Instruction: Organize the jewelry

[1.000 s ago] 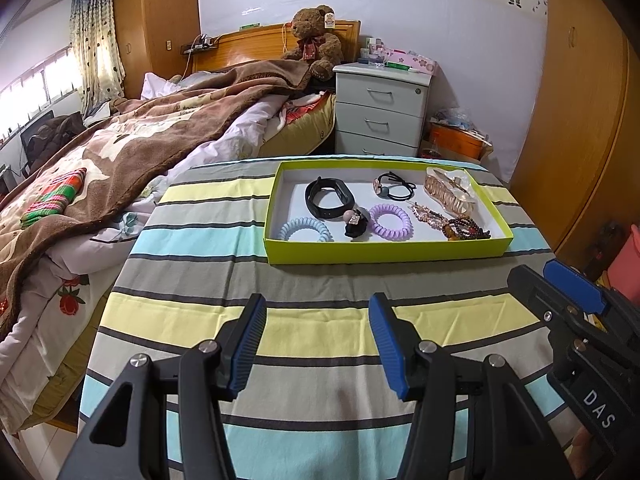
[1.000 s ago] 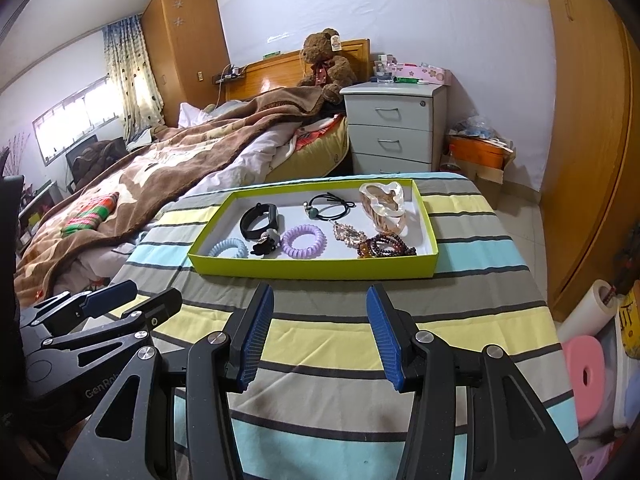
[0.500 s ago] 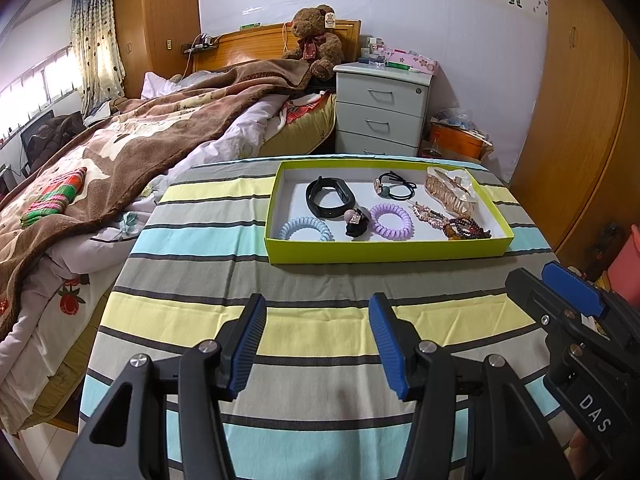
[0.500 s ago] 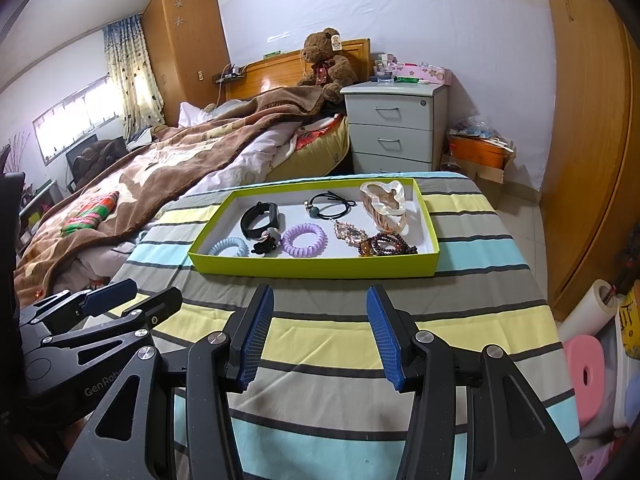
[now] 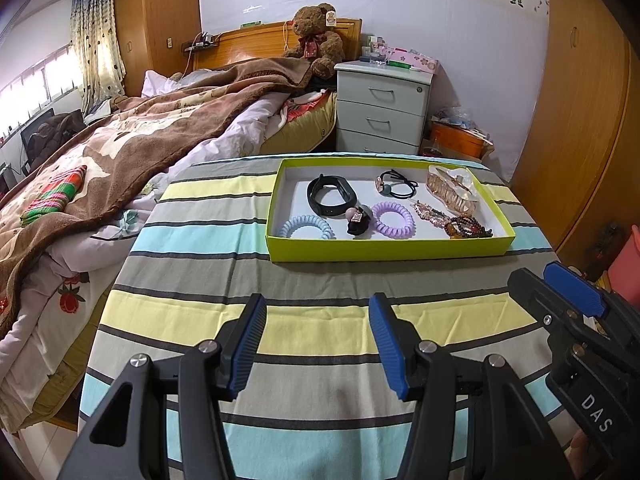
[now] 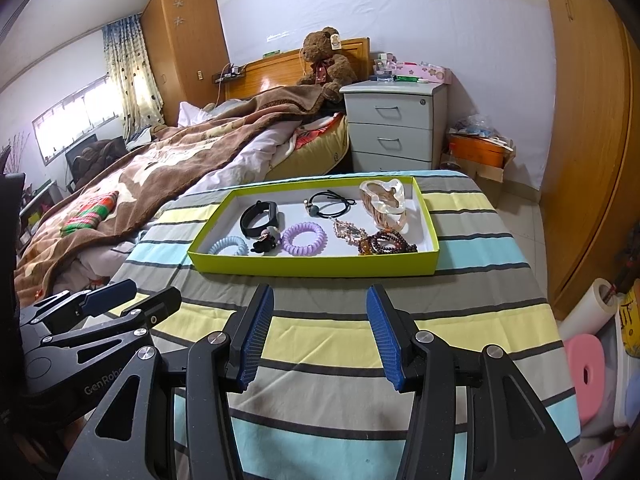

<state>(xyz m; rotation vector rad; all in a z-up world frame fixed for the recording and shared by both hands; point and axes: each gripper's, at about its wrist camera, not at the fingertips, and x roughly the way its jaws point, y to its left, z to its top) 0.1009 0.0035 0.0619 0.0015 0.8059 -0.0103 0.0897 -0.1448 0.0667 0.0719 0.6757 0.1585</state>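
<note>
A lime-green tray [image 5: 388,254] [image 6: 316,268] sits on the striped tablecloth at the far side. In it lie a black band [image 5: 331,195] [image 6: 259,219], a light-blue coil tie [image 5: 306,227] [image 6: 229,246], a purple coil tie [image 5: 393,217] [image 6: 303,237], a black hair tie [image 5: 396,185] [image 6: 330,202], a black clip [image 5: 357,221], a beige claw clip [image 5: 450,192] [image 6: 386,202] and dark beads [image 5: 468,227] [image 6: 386,243]. My left gripper [image 5: 317,342] is open and empty over the near table; it also shows in the right wrist view [image 6: 132,300]. My right gripper [image 6: 320,332] is open and empty beside it [image 5: 556,280].
The striped tablecloth [image 5: 320,280] covers the table. A bed with a brown blanket [image 5: 120,152] lies to the left. A white drawer unit [image 5: 382,108] stands behind the table. A wooden wardrobe [image 6: 592,140] is at the right, with pink stools [image 6: 586,372] on the floor.
The right gripper has drifted slightly nearer in the left wrist view. Both grippers stay open and the jewelry has not moved.
</note>
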